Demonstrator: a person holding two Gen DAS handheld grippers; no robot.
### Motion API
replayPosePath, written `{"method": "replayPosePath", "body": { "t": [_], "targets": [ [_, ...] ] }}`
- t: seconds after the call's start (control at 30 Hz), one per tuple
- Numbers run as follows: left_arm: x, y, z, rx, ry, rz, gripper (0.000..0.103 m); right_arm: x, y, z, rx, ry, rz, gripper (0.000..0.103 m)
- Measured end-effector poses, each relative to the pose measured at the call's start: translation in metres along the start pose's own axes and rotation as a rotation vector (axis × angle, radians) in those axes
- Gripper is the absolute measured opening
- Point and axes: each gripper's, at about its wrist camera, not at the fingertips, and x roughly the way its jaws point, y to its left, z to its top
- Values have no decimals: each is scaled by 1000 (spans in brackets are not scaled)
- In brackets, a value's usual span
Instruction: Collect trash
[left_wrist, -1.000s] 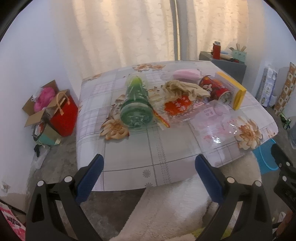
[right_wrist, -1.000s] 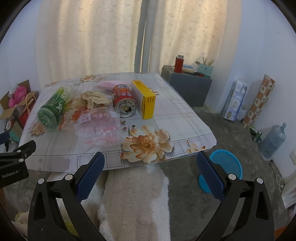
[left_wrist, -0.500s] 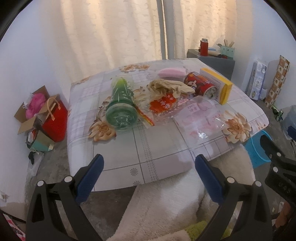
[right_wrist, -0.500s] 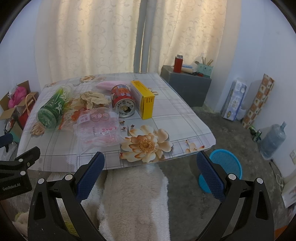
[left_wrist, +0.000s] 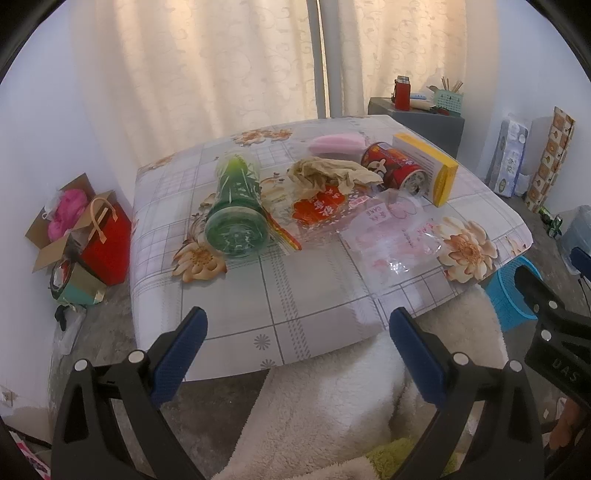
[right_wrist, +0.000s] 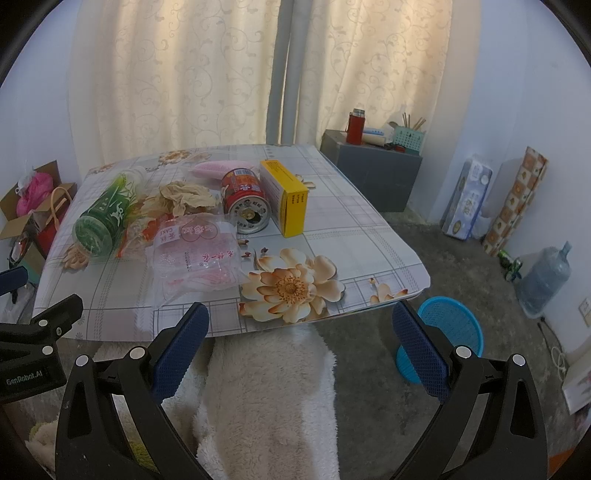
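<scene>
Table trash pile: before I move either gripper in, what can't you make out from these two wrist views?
- Orange wrapper: half buried under the crumpled brown paper and the clear cake bag in both views.
- Pink item: in the right wrist view, hidden behind the red can.
- Blue basket: inside unseen; the table edge and the right gripper finger cover it.
- Yellow box: print too small.

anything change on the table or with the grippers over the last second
Only the left gripper moved: its view swings right, so the table sits further left in view. Nothing was grasped or released. The right gripper barely shifts; both stay open short of the table. Green bottle, red can and yellow box lie unmoved.
</scene>
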Motion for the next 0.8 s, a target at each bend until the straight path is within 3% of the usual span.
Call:
{"method": "replayPosePath", "body": {
  "t": [0.8],
  "targets": [
    [3, 9, 0, -24, 10, 21, 97, -4, -9, -1, 6, -6, -16, 95]
  ]
}}
